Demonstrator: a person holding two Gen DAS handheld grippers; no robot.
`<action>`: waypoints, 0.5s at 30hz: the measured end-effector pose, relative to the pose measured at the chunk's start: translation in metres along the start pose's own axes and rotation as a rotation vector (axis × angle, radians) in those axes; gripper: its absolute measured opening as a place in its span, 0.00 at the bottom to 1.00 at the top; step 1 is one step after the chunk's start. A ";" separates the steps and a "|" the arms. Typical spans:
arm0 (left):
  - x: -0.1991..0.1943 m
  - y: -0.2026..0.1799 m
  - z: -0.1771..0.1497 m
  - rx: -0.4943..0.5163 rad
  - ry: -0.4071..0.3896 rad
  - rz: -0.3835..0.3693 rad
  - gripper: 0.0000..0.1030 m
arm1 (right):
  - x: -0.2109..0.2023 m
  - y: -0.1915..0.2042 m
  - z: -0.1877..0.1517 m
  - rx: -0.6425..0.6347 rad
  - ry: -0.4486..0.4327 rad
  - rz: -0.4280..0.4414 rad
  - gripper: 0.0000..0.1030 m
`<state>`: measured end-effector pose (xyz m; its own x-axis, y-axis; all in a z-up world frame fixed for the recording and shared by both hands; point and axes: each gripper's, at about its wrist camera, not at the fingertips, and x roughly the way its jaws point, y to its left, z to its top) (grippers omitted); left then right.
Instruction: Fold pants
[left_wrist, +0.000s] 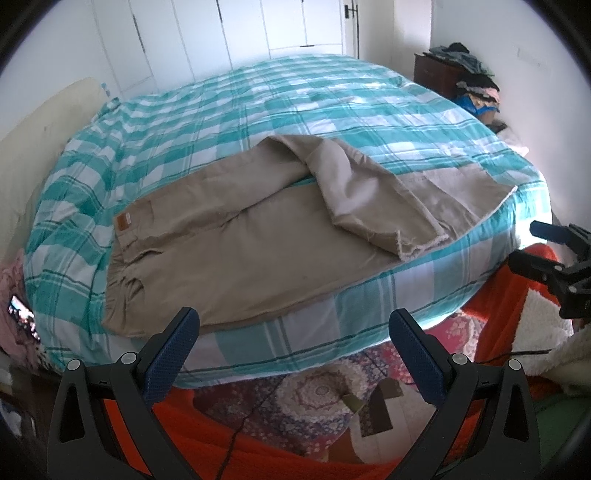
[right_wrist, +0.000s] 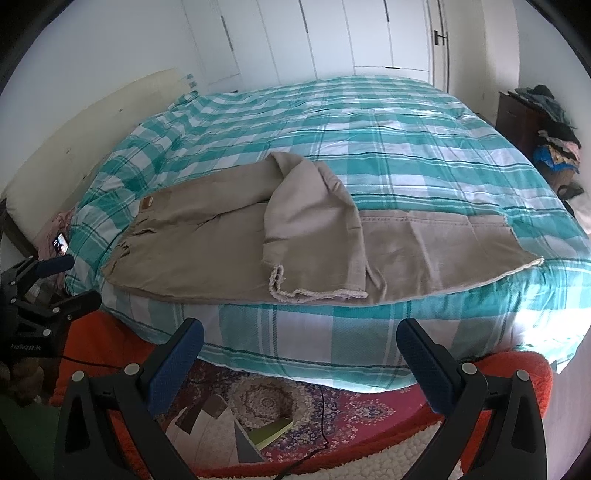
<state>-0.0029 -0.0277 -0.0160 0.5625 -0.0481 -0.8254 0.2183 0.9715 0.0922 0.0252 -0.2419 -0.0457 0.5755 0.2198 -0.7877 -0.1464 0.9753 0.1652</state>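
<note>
Khaki pants lie on the bed along its near edge. The waistband is at the left, with a brown patch showing. One leg runs straight to the right. The other leg is flopped back across it, its frayed hem toward me. My left gripper is open and empty, hovering just off the bed edge below the seat of the pants. My right gripper is also open and empty, below the frayed hem. Each appears in the other's view: right gripper, left gripper.
The bed has a teal plaid cover. A lit phone lies at its left end. White wardrobe doors stand behind, and a dark cabinet piled with clothes is at right. An orange rug, patterned carpet, cable and green notepad lie below.
</note>
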 end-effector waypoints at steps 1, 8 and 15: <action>0.000 0.000 0.001 -0.001 0.000 0.001 0.99 | 0.002 0.001 0.000 -0.003 0.006 0.005 1.00; 0.003 0.002 0.006 -0.008 0.000 -0.011 0.99 | 0.025 0.012 0.009 -0.208 0.024 0.034 1.00; -0.003 0.002 0.004 -0.007 -0.010 0.007 0.99 | 0.111 0.032 0.013 -0.389 0.148 0.113 0.73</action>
<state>-0.0006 -0.0267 -0.0109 0.5717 -0.0437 -0.8193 0.2090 0.9734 0.0939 0.0947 -0.1857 -0.1196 0.4205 0.2923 -0.8589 -0.5110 0.8585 0.0419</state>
